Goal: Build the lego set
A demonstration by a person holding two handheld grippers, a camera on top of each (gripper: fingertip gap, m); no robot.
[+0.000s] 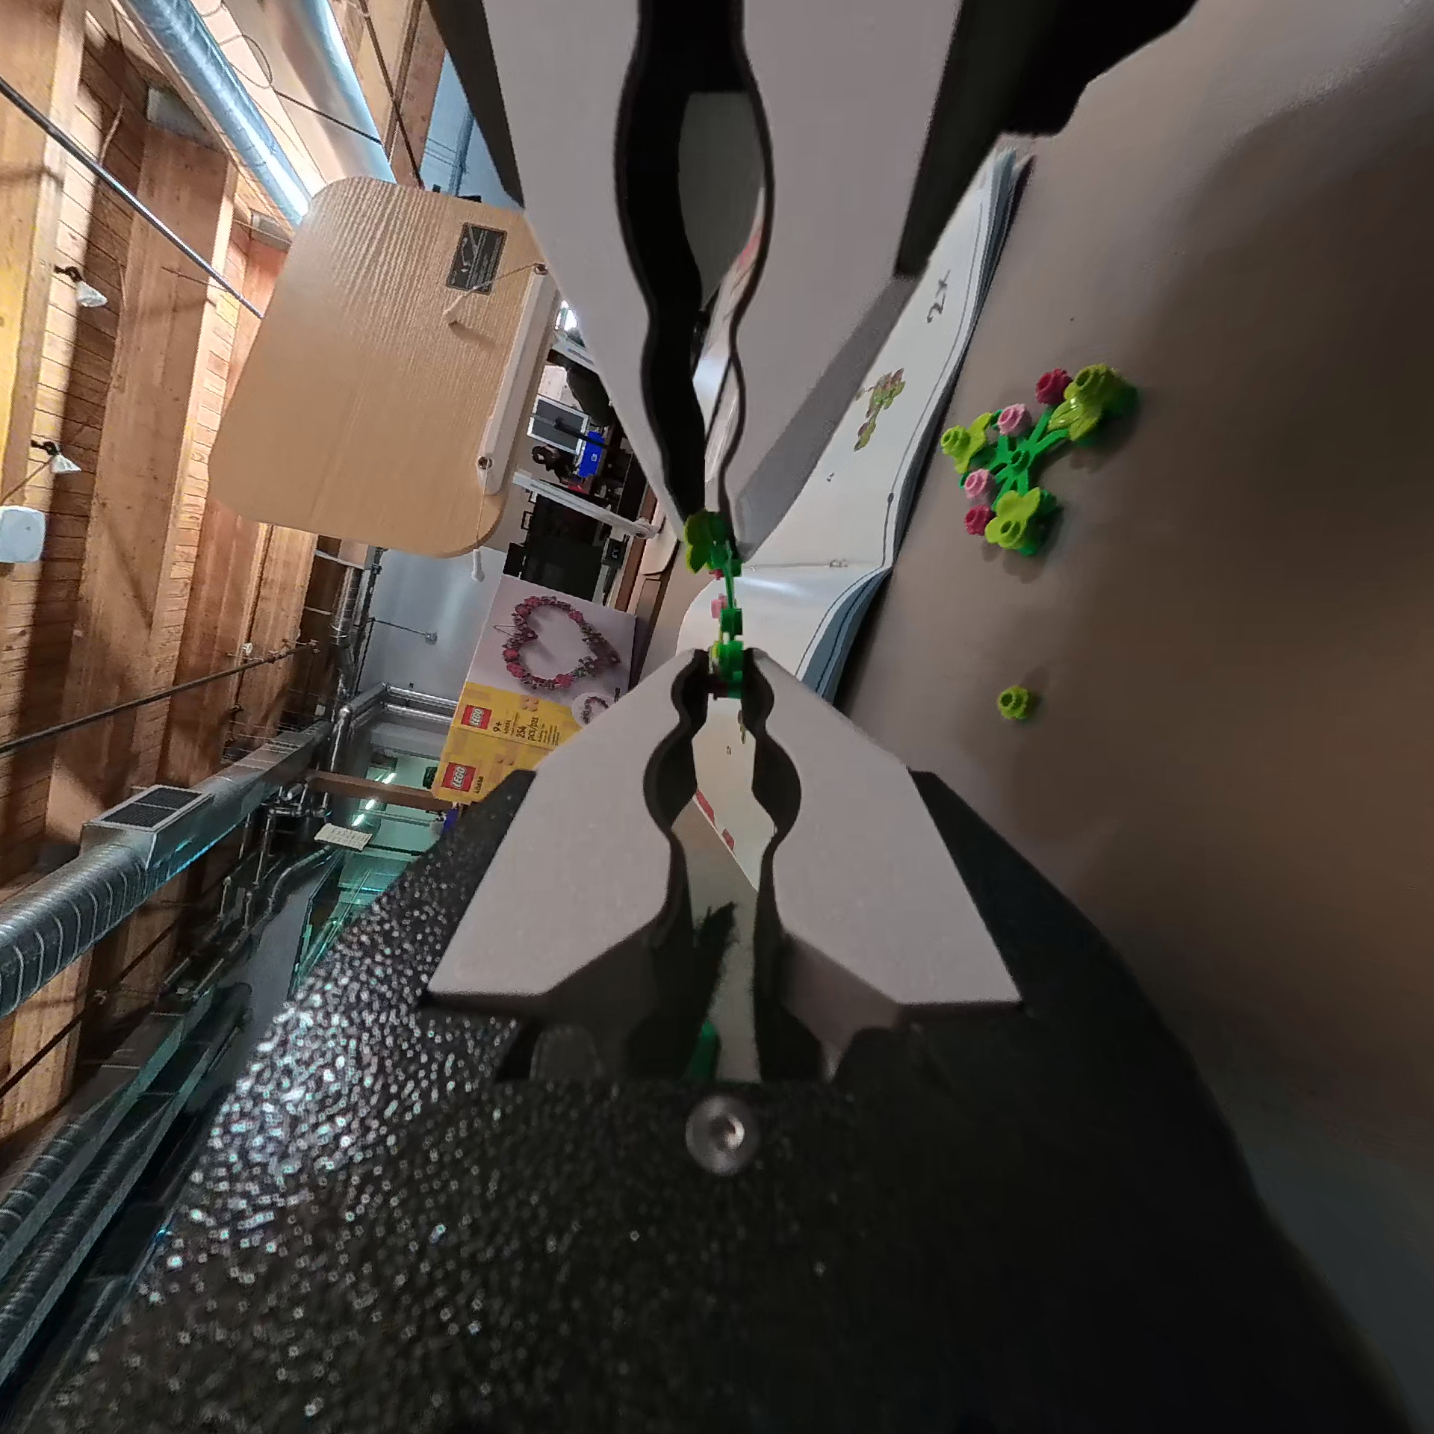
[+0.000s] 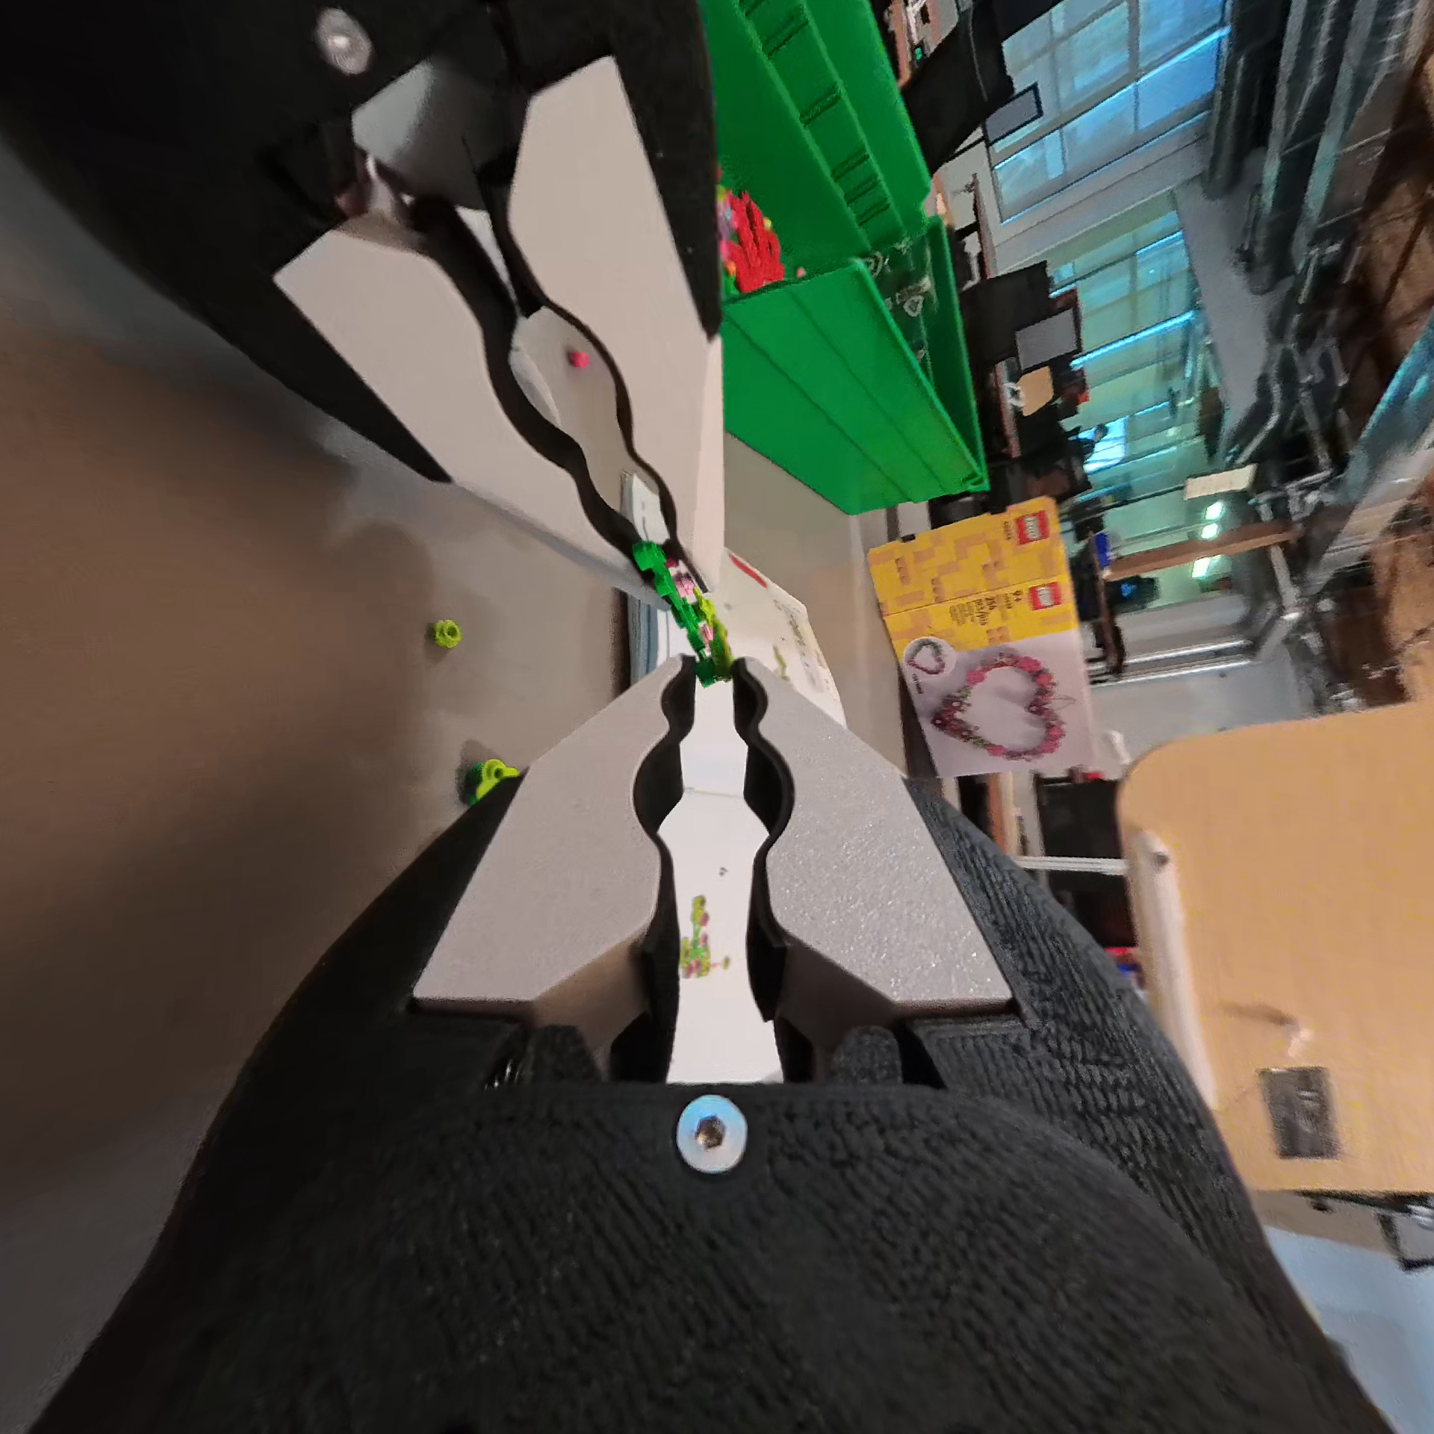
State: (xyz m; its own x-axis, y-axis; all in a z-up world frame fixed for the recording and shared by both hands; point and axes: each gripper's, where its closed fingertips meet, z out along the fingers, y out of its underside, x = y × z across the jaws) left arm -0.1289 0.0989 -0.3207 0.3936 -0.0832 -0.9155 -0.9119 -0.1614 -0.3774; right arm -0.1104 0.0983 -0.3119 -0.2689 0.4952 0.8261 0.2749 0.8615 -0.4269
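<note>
The left gripper [image 1: 728, 673] pinches one end of a small green sprig [image 1: 728, 621], and the right gripper [image 2: 710, 673] pinches its other end, so both pairs of jaws are pressed on the same piece and face each other tip to tip above the open instruction booklet [image 1: 869, 497]. The long axis of the sprig runs straight from one gripper to the other, neither being nearer, so I judge the next move is a push or twist along this line. Farther away on the table [image 1: 1241, 698] lie a finished flower cluster [image 1: 1024, 458] and a loose lime stud [image 1: 1016, 702], and behind stands the set box [image 1: 535, 683].

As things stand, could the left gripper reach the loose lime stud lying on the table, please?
Probably not yet: the left gripper is shut on the green sprig, shared with the right gripper. The lime stud lies uncovered on the table.
</note>
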